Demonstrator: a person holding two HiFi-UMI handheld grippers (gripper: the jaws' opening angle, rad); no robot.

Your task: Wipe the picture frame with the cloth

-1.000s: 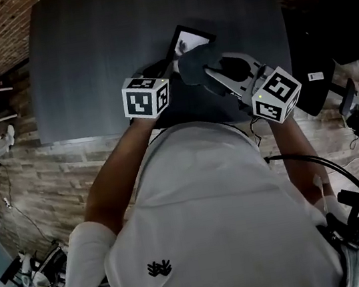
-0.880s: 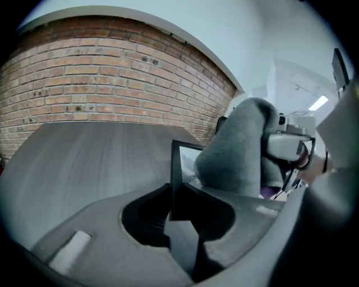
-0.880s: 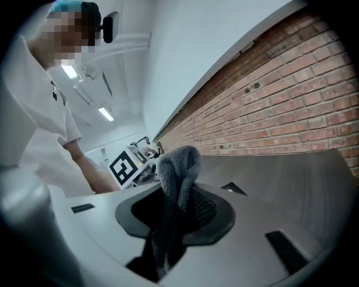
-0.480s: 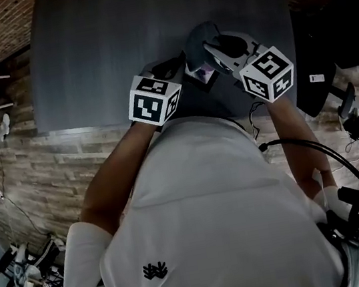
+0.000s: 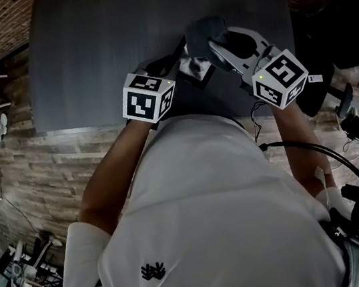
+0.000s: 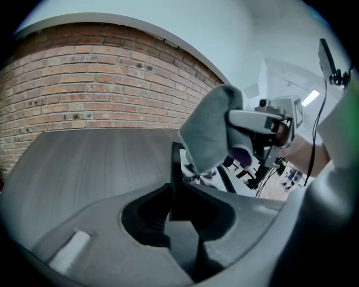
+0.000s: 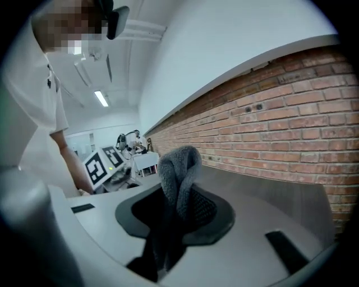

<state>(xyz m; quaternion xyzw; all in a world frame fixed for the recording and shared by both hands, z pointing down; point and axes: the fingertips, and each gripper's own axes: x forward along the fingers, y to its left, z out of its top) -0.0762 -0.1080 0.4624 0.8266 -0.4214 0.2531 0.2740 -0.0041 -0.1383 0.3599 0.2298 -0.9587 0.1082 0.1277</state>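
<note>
The left tool (image 6: 178,216), jaws half closed, clamps 1 edge of the picture frame (image 5: 196,69), which looks held up over the near part of the surface (image 5: 97,51). To its right, the cloth (image 5: 201,34) lies against the frame's far end, pinched tight in the right tool (image 7: 171,224). Wiping seems under way. Next, the cloth must slide across the frame while the left grip stays firm.

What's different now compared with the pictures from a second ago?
The cloth in the right gripper has slid from the near part of the picture frame to its far end, baring the near part. The frame looks drawn slightly nearer the person. Unchanged: the left gripper grips the frame's edge, the right grips the cloth.
</note>
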